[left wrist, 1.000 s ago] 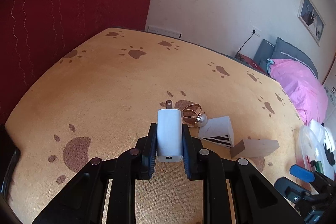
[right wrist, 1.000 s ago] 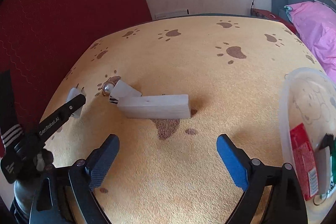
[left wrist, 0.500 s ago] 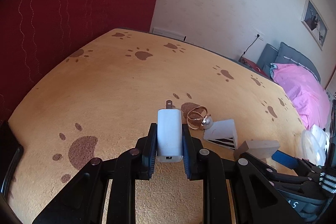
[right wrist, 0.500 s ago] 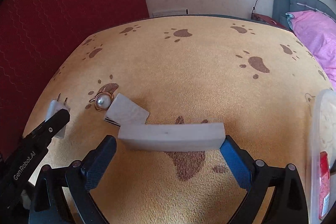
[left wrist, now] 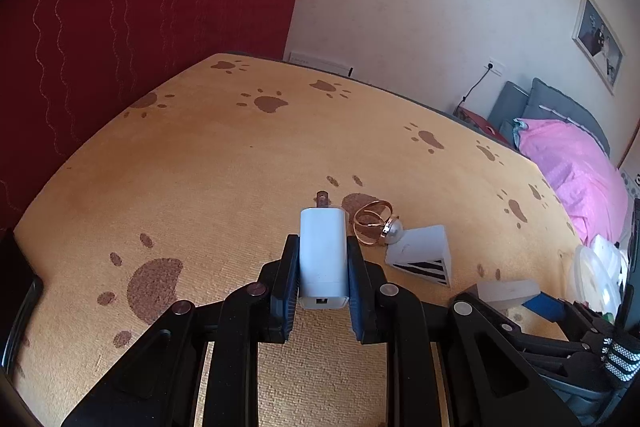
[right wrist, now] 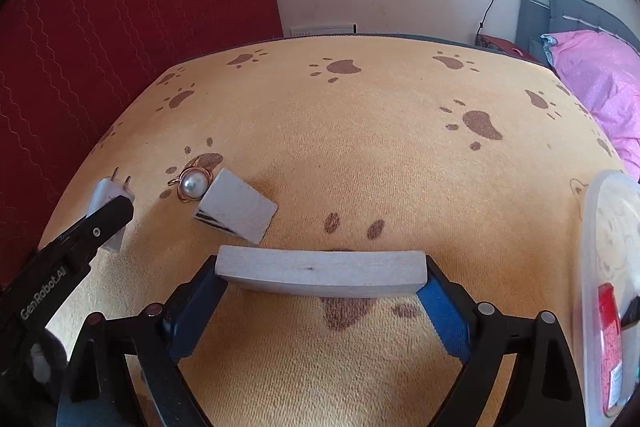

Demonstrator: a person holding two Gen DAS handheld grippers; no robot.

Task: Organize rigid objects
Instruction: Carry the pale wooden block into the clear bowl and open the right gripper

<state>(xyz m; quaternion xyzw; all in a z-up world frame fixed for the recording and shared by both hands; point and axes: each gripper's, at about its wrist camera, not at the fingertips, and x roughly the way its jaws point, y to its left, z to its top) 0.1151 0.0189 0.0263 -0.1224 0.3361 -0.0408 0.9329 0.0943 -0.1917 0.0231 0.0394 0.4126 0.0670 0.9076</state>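
My left gripper (left wrist: pixel 323 259) is shut on a white plug charger (left wrist: pixel 323 255), prongs pointing away; the charger also shows in the right wrist view (right wrist: pixel 109 195). My right gripper (right wrist: pixel 320 277) has its fingers at both ends of a pale wooden block (right wrist: pixel 320 273), which lies crosswise on the orange paw-print cloth (right wrist: pixel 360 155); the blue pads touch the block's ends. The block also shows in the left wrist view (left wrist: pixel 506 291). A white wedge with black stripes (right wrist: pixel 236 211) and a gold ring with a pearl (right wrist: pixel 193 185) lie between the two grippers.
A clear plastic tub (right wrist: pixel 608 267) with a red packet inside (right wrist: pixel 610 339) stands at the right edge of the table. A red curtain (right wrist: pixel 100 27) hangs left. A bed with a pink cover (right wrist: pixel 600 75) lies beyond the table's right side.
My right gripper has moved forward and left until its fingers enclose the wooden block, then narrowed onto its ends. My left gripper keeps the charger and has barely moved.
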